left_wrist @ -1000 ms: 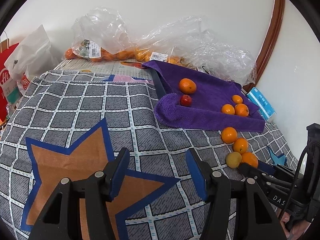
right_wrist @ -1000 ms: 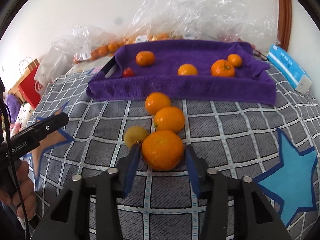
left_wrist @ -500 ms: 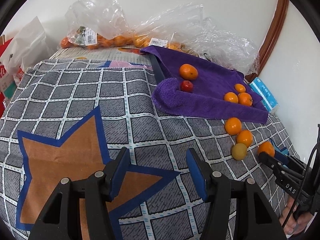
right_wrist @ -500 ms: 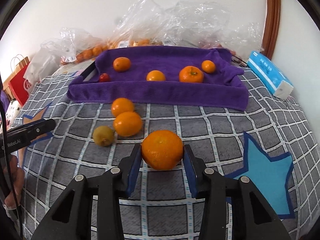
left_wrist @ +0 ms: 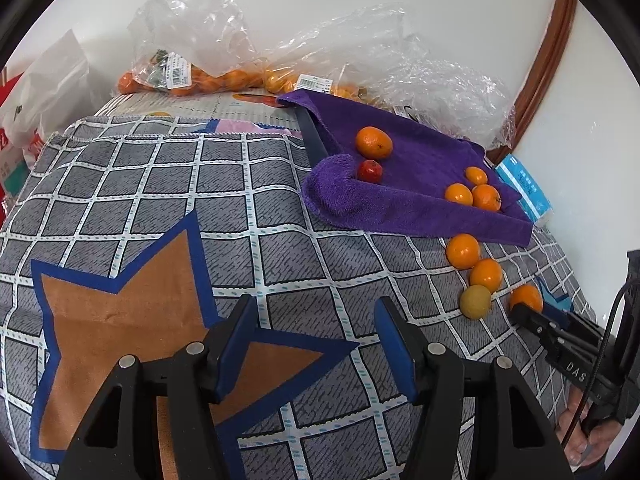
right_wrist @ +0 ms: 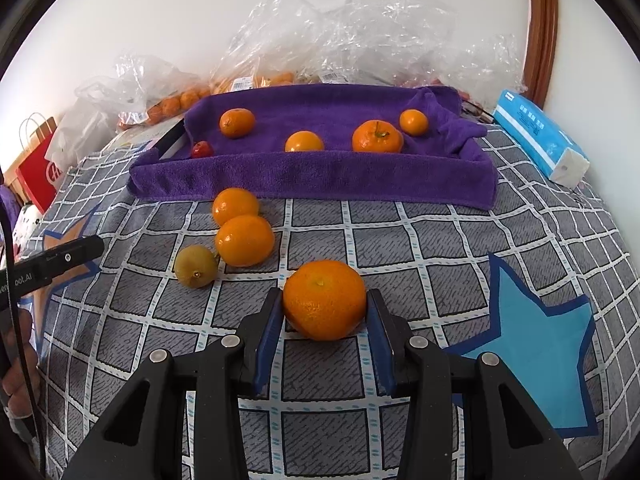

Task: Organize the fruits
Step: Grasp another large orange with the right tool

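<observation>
Your right gripper [right_wrist: 325,316] has carried its orange [right_wrist: 324,299] away from the 3 loose fruits [right_wrist: 244,240] it sat against a second ago; those now lie apart from it, nearer the purple towel [right_wrist: 312,176]. Its pads clamp the orange on both sides, in front of the towel. Your left gripper [left_wrist: 314,344] has just widened slightly and holds nothing, well left of the towel.

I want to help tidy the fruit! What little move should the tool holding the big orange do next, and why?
Probably carry it forward to the purple towel tray. The right tool is shut on the big orange, and other oranges already sit in that tray.
</observation>
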A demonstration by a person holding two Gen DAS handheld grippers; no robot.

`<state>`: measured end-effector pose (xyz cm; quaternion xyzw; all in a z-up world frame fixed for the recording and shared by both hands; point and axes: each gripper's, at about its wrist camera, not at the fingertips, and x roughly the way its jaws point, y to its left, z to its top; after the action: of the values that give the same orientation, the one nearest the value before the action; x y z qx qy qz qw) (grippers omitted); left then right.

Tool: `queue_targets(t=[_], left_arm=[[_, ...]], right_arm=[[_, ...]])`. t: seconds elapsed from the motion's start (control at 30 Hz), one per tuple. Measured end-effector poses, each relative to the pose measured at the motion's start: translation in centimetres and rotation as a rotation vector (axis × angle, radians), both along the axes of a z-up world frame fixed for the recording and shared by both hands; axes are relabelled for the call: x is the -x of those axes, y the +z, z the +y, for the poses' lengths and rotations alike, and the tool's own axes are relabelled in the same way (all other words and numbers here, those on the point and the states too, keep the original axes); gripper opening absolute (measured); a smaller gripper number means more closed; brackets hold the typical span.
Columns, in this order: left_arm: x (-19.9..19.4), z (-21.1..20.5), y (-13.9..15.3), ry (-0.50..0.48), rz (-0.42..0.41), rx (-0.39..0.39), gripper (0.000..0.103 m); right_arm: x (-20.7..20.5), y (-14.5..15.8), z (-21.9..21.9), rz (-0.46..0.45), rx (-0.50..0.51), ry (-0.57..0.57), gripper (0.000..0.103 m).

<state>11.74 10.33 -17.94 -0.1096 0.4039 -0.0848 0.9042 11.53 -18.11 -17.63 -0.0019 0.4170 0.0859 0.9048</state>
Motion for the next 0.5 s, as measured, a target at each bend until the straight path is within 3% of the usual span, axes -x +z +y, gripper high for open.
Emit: queue_targets(t=[0.5], left_arm=[[0.58, 0.21, 0.38, -0.027, -0.035, 0.049, 0.057]], right_arm=[[0.28, 0.39, -0.97, -0.007, -0.063, -0.021, 0.041]])
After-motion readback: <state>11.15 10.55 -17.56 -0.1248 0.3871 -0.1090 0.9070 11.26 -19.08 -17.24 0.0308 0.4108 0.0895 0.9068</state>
